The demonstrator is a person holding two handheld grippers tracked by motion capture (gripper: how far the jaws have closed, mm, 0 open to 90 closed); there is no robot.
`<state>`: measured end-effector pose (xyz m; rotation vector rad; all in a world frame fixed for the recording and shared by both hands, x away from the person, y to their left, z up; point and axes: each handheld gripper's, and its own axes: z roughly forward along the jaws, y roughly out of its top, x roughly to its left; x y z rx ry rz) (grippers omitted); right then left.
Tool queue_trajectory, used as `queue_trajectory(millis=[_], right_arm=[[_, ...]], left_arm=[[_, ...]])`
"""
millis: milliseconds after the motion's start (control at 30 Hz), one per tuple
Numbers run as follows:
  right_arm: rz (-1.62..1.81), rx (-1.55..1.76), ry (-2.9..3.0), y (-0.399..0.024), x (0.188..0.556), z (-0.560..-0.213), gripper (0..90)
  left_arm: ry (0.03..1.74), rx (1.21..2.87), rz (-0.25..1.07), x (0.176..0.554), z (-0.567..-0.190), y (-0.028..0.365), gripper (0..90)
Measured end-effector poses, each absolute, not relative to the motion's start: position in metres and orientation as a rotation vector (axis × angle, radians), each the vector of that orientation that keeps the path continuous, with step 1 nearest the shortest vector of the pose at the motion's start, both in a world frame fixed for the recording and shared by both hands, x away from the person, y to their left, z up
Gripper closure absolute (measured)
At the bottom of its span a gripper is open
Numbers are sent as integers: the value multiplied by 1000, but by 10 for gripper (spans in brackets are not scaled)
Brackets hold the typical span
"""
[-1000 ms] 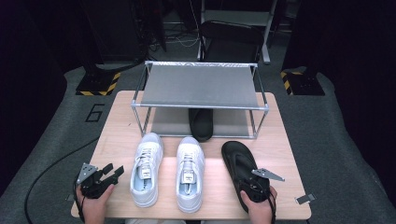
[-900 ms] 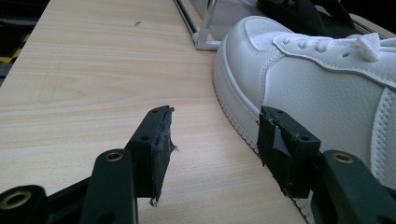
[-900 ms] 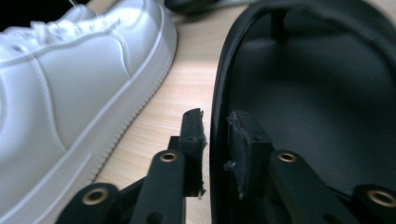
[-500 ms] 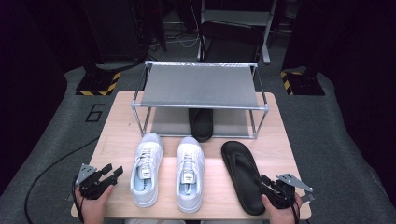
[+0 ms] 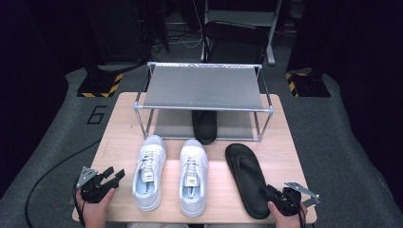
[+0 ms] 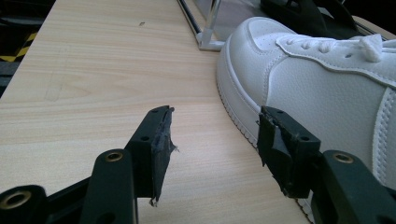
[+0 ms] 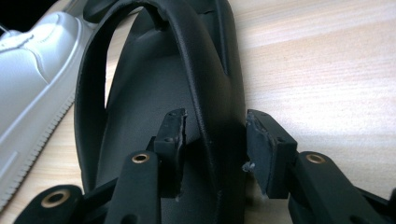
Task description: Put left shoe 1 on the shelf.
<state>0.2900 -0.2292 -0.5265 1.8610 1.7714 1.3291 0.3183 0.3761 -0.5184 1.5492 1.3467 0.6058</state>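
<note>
1. The black flip-flop (image 5: 247,178) lies flat on the wooden table (image 5: 121,128), its long axis running from the near edge away toward the rack (image 5: 204,90). Its toe end points at the rack and leans slightly left in the high view; its heel end sits between the fingertips of the right gripper (image 5: 267,191).
2. The right gripper's jaws have just been opening. In the right gripper view they straddle the flip-flop's outer edge and strap (image 7: 201,79) with a gap on each side, so the pads are released and press on nothing.
3. The left gripper (image 6: 212,135) stands with its fingers apart and empty over bare wood; the left white sneaker (image 6: 327,88) lies just beyond its right-hand finger.
4. A large "6" (image 5: 97,114) is marked on the grey floor, left of the table. The small labels on the sneaker tongues are too small to read.
5. The flip-flop is matte, smooth rubber-like material with an arched strap. The two white sneakers (image 5: 193,175) look like grained leather with stitched seams and ribbed soles.
6. A second black flip-flop (image 5: 204,126) lies under the metal-framed rack with its grey mesh shelf.
</note>
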Motion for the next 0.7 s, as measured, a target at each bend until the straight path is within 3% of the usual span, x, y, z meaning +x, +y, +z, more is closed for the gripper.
queue_trajectory(millis=[367,700], right_arm=[[1435,1933,1772,-230,293,-533,546],[1506,1973,1750,-236,293,-537,572]], left_arm=[[1327,1594,638,318,-517,370,447],[1342,1570,628,318,-517,375,447]])
